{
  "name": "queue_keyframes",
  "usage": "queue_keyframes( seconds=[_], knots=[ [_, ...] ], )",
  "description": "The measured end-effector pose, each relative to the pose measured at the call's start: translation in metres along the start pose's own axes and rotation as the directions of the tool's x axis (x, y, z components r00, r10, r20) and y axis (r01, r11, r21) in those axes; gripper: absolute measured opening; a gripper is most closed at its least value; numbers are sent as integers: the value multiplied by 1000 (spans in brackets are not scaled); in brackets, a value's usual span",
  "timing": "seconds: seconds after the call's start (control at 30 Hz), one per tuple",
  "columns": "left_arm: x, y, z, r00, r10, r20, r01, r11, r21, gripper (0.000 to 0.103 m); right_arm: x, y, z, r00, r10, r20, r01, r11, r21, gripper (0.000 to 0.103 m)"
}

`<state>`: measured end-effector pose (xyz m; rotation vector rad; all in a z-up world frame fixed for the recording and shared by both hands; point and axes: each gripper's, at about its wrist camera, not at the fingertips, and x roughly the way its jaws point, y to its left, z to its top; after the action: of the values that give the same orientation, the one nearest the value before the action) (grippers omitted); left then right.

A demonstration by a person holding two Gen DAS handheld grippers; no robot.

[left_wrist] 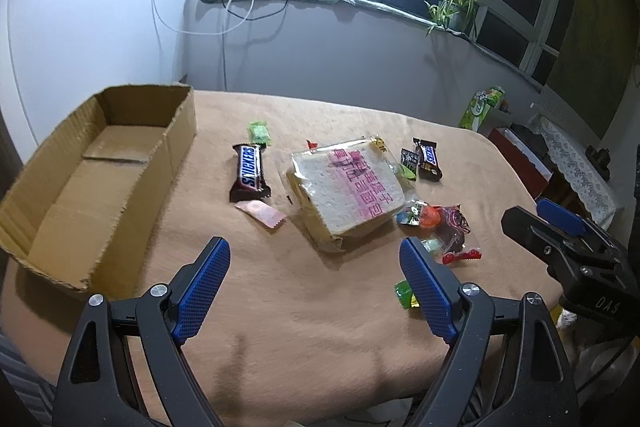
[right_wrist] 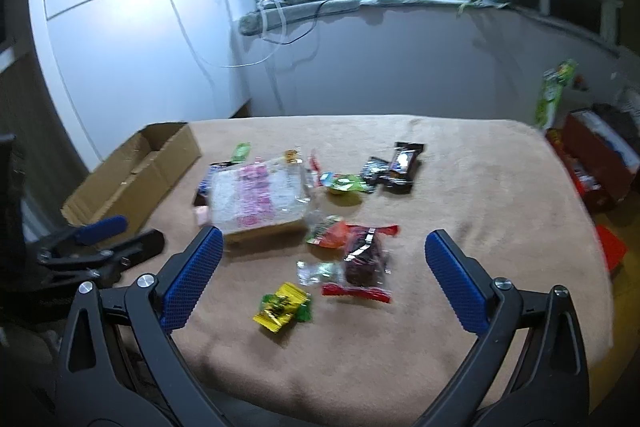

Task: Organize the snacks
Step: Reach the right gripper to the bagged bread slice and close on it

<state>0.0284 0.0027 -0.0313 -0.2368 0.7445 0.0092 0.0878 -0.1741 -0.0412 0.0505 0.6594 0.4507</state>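
Snacks lay scattered mid-desk (left_wrist: 320,327), ahead of both grippers, none between the jaws. Left gripper (left_wrist: 315,289): jaws wide apart, holding nothing, w/ the bagged bread (left_wrist: 346,189) just beyond. Right gripper (right_wrist: 324,277): jaws also spread wide, nothing held; the yellow candy packet (right_wrist: 282,309) and red-edged dark snack pack (right_wrist: 366,261) sat on the desk in front. Snickers bar (left_wrist: 249,173) lay left of the bread, near the open cardboard box (left_wrist: 100,171). Wrappers were small, mixed colours.
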Motion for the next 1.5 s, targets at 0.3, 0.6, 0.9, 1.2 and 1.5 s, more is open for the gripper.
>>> queue_keyframes(
  seconds=[0.3,0.6,0.9,1.2,1.5],
  knots=[
    [26,-5,1,998,-51,-33,50,998,-25,83,37,-15,28,974,212,-74,-207,976,64,94],
    [57,6,12,992,-102,-76,92,988,-121,65,106,-26,42,929,307,-208,-281,949,144,78],
    [74,9,13,986,-132,-107,114,981,-160,56,144,-28,41,891,354,-284,-308,931,196,68],
    [81,9,18,982,-153,-114,133,977,-167,49,154,-23,39,874,362,-323,-315,930,189,58],
    [80,6,19,987,-128,-99,114,984,-135,49,151,-19,38,877,353,-325,-306,933,187,55]
  ],
)
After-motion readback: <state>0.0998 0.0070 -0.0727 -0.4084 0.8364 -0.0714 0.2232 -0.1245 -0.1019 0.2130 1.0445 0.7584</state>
